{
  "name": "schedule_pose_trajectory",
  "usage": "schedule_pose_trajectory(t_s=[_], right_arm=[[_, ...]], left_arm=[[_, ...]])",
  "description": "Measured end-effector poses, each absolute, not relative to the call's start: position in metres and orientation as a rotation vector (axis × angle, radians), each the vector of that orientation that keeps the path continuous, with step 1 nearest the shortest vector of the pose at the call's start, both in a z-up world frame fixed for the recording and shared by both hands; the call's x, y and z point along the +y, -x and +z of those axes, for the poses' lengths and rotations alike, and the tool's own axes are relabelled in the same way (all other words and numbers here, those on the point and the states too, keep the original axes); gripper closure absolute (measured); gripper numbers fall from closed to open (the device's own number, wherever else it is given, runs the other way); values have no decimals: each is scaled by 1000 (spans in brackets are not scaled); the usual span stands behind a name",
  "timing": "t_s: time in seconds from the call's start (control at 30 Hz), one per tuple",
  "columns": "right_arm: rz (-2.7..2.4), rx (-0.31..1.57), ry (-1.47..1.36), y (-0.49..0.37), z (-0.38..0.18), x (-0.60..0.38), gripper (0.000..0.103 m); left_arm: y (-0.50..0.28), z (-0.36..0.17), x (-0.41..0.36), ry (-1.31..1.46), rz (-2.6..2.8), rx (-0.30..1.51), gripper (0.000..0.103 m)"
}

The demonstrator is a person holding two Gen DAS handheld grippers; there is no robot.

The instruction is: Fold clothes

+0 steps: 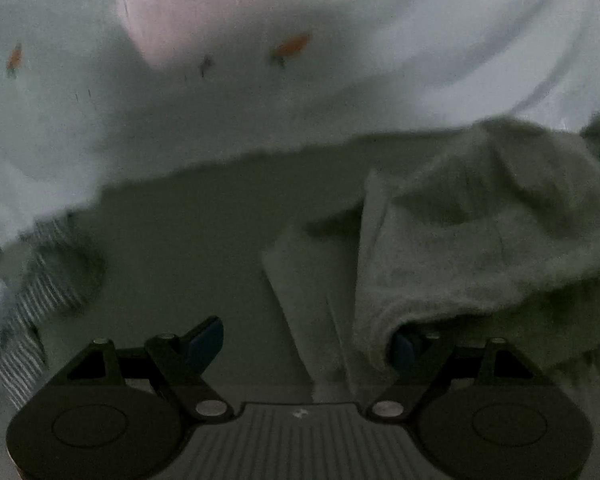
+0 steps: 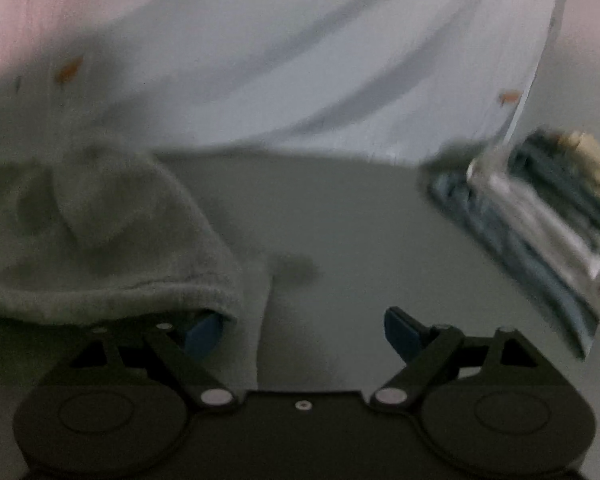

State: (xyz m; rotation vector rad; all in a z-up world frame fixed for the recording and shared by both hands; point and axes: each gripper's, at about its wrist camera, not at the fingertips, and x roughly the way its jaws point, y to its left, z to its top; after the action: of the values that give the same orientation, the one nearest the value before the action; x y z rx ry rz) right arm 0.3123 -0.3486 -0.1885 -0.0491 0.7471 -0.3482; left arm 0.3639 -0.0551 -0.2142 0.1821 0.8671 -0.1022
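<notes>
A grey fleecy garment [image 1: 480,232] lies bunched on the pale table, at the right of the left wrist view and at the left of the right wrist view [image 2: 100,240]. My left gripper [image 1: 304,344] is open; the cloth drapes over its right fingertip [image 1: 404,350]. My right gripper [image 2: 304,332] is open; the cloth's hem lies over its left fingertip [image 2: 204,334]. Neither pair of jaws is closed on the cloth.
A white sheet with small orange prints [image 1: 292,46] hangs across the back of both views [image 2: 300,60]. A striped cloth [image 1: 32,300] lies at the left. A stack of folded blue and cream clothes [image 2: 540,216] sits at the right. The table [image 2: 340,220] shows between them.
</notes>
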Motion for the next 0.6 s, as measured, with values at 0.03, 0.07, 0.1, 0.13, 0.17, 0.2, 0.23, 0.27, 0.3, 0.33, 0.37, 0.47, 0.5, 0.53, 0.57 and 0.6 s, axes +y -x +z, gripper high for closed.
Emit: schedule_pose_trajectory(t_s=[0.03, 0.07, 0.1, 0.13, 0.17, 0.2, 0.23, 0.27, 0.3, 0.33, 0.37, 0.47, 0.5, 0.53, 0.57, 0.6], right_arm=[[-343, 762, 43, -312, -192, -350, 14], [-337, 776, 37, -311, -195, -352, 14], [-331, 790, 30, -310, -198, -353, 14], [-323, 795, 19, -308, -198, -355, 14], [-310, 794, 8, -306, -197, -357, 14], [-297, 794, -3, -305, -195, -359, 14], [-291, 790, -7, -301, -195, -357, 14], [-277, 789, -13, -298, -194, -357, 14], [-263, 788, -20, -295, -192, -357, 14], [-253, 789, -28, -294, -191, -358, 14], [-243, 790, -36, -292, -189, -359, 14], [-219, 790, -53, -282, -186, -356, 14], [-214, 790, -59, -279, -185, -355, 14], [-209, 789, -65, -276, -184, -353, 14], [-204, 789, -71, -272, -183, -352, 14], [-200, 790, -78, -269, -182, -352, 13]], left_arm=[[-364, -217, -53, -158, -111, 887, 19], [-364, -217, -50, -134, -117, 900, 19], [-363, -216, -49, -116, -121, 903, 19], [-363, -214, -47, -106, -128, 902, 18], [-363, -211, -47, -103, -139, 903, 17], [-361, -209, -46, -103, -154, 900, 16], [-359, -207, -46, -103, -169, 896, 16], [-357, -206, -44, -94, -182, 890, 16], [-354, -204, -42, -68, -194, 888, 16], [-351, -202, -39, -36, -206, 887, 16], [-348, -200, -36, 15, -216, 895, 14], [-340, -197, -22, 175, -230, 897, 9], [-337, -195, -20, 187, -222, 892, 9], [-334, -192, -20, 188, -212, 887, 9], [-332, -189, -20, 170, -202, 881, 9], [-328, -187, -21, 148, -193, 873, 9]])
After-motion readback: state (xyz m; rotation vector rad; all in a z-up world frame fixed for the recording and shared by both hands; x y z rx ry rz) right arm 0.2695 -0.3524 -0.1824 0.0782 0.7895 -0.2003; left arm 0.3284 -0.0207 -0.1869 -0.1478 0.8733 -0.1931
